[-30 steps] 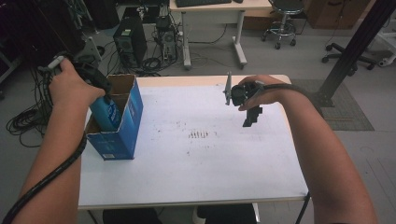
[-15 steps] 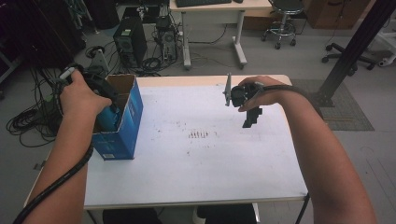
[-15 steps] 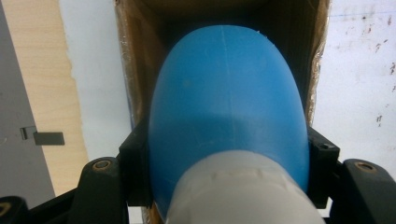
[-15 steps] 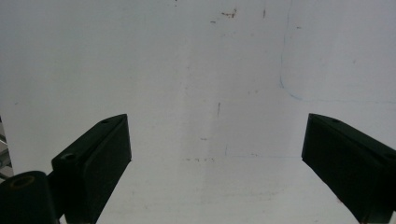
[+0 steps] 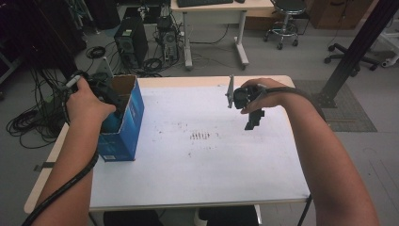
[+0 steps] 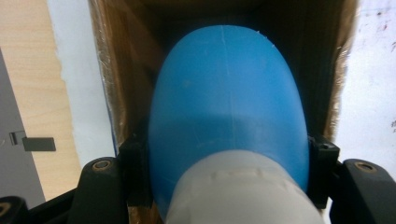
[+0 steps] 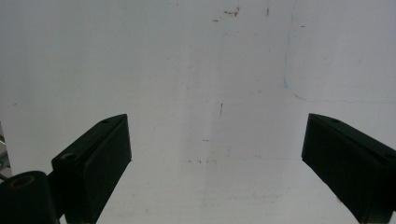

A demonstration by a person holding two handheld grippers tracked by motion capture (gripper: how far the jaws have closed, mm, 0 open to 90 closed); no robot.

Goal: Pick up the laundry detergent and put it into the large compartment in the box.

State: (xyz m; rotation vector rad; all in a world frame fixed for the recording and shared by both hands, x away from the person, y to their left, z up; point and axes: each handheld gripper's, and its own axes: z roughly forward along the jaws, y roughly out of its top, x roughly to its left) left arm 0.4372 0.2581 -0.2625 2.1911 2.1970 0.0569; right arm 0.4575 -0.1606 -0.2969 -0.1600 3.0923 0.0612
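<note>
- Progress: I judge the job to be packing the blue bottle (image 6: 229,107) into the cardboard box (image 5: 123,123), and I rate it as nearly complete. The bottle is bottom-first inside the open top of the box, with brown walls on both sides of it in the left gripper view.
- Left gripper (image 5: 107,96): the jaws are clamped on the bottle just below its white cap (image 6: 238,189), one black pad on each flank. In the high view my left hand (image 5: 87,103) covers the box mouth at about 9 o'clock on the table (image 5: 211,179).
- Remaining: I judge that the bottle must settle on the box floor, the jaws must release, and the gripper must lift out. I cannot tell whether the bottle base already rests on the floor; the interior is dark.
- Right gripper (image 7: 217,154): the jaws stand wide apart with nothing between them, above bare white tabletop. In the high view it hovers near 1 o'clock, well apart from the box.
- Surroundings: small brown marks (image 5: 203,136) lie near the table centre. Off the table, at 12 o'clock, stand a desk (image 5: 216,19), a computer tower (image 5: 131,42) and loose cables (image 5: 33,120); an office chair (image 5: 284,19) stands at 1 o'clock.
- Obstructions: the box walls sit close to the left jaws, so I expect little room for opening. Nothing else stands in the way.
</note>
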